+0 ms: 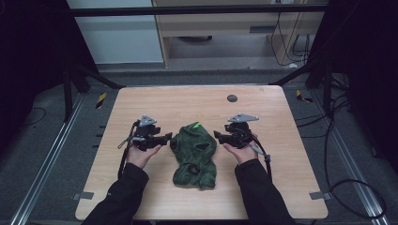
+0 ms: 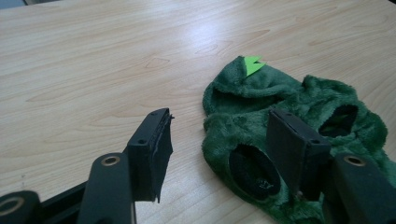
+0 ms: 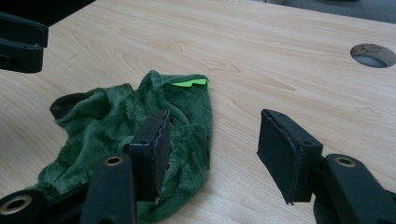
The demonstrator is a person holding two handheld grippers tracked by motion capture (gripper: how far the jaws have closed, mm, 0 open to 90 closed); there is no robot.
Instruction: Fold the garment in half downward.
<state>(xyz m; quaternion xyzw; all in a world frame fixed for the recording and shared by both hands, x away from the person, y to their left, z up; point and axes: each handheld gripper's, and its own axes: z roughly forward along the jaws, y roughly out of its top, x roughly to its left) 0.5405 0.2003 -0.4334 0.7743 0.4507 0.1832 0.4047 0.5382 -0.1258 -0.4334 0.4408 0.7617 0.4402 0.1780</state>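
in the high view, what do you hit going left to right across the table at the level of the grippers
left gripper → green plush garment → right gripper

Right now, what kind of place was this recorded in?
Probably a lab or recording workspace: a bare wooden table inside a dark frame, cables trailing on grey carpet, and office-style cabinets behind.

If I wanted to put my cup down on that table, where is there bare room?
The far half of the table, between the round hole and the far-left corner, is bare wood. So is the near-right corner beside the person's right sleeve. The middle is crowded: the green plush garment lies flanked by the left gripper and right gripper.
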